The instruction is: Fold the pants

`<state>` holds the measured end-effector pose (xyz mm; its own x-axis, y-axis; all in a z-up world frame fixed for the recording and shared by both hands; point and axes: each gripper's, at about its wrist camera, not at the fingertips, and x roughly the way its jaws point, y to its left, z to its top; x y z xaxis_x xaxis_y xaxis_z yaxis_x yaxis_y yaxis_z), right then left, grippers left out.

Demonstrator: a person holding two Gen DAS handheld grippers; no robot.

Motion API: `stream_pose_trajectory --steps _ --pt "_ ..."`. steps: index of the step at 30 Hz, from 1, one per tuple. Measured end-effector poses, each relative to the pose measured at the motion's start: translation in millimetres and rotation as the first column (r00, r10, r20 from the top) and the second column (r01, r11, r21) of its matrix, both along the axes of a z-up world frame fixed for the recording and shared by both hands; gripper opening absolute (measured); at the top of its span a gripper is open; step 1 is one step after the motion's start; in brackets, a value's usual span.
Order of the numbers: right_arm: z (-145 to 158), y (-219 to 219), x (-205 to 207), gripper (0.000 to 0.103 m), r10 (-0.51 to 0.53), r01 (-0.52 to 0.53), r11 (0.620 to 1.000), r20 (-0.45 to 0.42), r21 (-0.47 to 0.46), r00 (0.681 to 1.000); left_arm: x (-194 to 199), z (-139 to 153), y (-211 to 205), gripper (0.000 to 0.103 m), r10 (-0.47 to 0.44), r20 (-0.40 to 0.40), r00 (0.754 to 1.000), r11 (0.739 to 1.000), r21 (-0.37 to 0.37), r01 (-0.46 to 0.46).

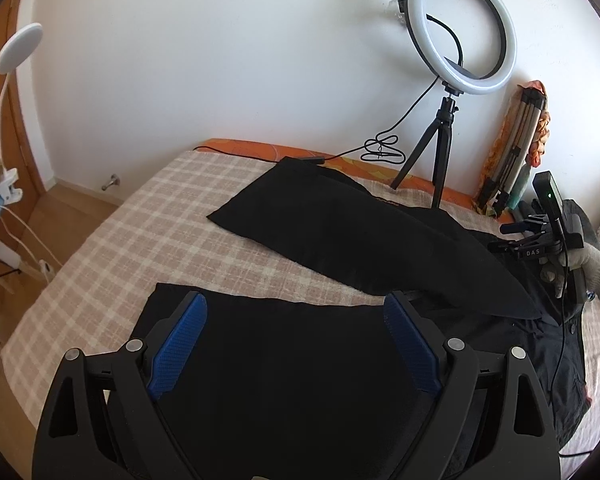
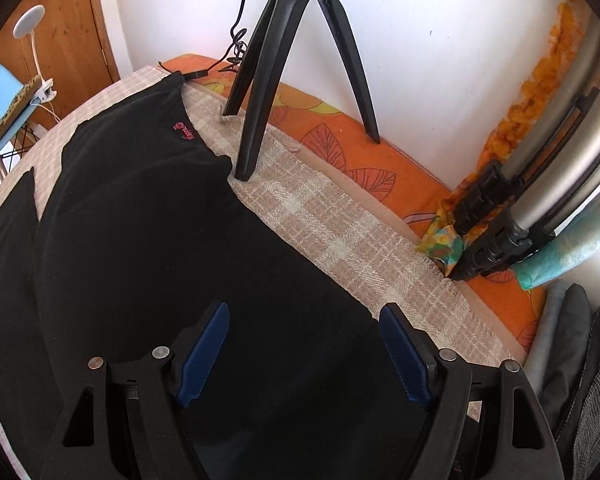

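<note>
Black pants [image 1: 340, 220] lying on checked blanket [image 1: 100, 248] on bed, legs splayed apart, no fold yet. Your left gripper [image 1: 296, 312] wide open over near leg end, right gripper [image 2: 304, 320] open above upper part, nothing pinched. Whole fold left to do, I'd say.
</note>
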<state>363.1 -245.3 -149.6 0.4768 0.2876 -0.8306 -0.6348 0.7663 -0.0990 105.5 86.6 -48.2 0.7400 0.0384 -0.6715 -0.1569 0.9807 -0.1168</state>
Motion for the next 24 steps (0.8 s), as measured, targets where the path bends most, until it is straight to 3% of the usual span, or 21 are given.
stream_pose_trajectory --steps 3,8,11,12,13,15,18,24 --pt "-10 4 10 0.08 0.022 -0.023 1.0 -0.037 -0.018 0.999 3 -4 2 0.09 0.01 -0.011 1.0 1.0 0.001 -0.01" --pt "-13 1 11 0.077 0.023 -0.02 0.999 -0.062 0.044 0.998 5 -6 5 0.09 0.023 -0.018 1.0 1.0 0.002 -0.023" --pt "-10 2 2 0.049 0.054 -0.05 0.997 -0.061 0.06 0.997 6 -6 7 0.09 0.031 -0.017 0.999 1.0 -0.005 -0.031" --pt "-8 6 -3 0.031 0.067 -0.065 0.997 -0.058 0.051 0.996 7 -6 7 0.09 0.031 -0.018 0.999 0.999 -0.008 -0.031" --pt "-7 9 -9 0.022 0.073 -0.072 0.997 -0.042 0.024 0.996 7 -6 7 0.09 0.032 -0.02 0.999 0.999 -0.009 -0.032" --pt "-3 18 -21 0.013 0.079 -0.079 0.996 0.005 -0.042 0.997 8 -6 6 0.09 0.031 -0.021 0.999 1.0 -0.004 -0.031" --pt "8 22 -38 0.005 0.069 -0.065 0.996 0.067 -0.061 0.995 8 -4 6 0.09 0.034 -0.012 0.999 0.999 0.0 -0.034" --pt "50 21 -80 0.003 0.027 -0.026 1.0 0.176 -0.007 0.984 1 5 18 0.09 0.067 0.017 0.998 0.998 0.017 -0.068"
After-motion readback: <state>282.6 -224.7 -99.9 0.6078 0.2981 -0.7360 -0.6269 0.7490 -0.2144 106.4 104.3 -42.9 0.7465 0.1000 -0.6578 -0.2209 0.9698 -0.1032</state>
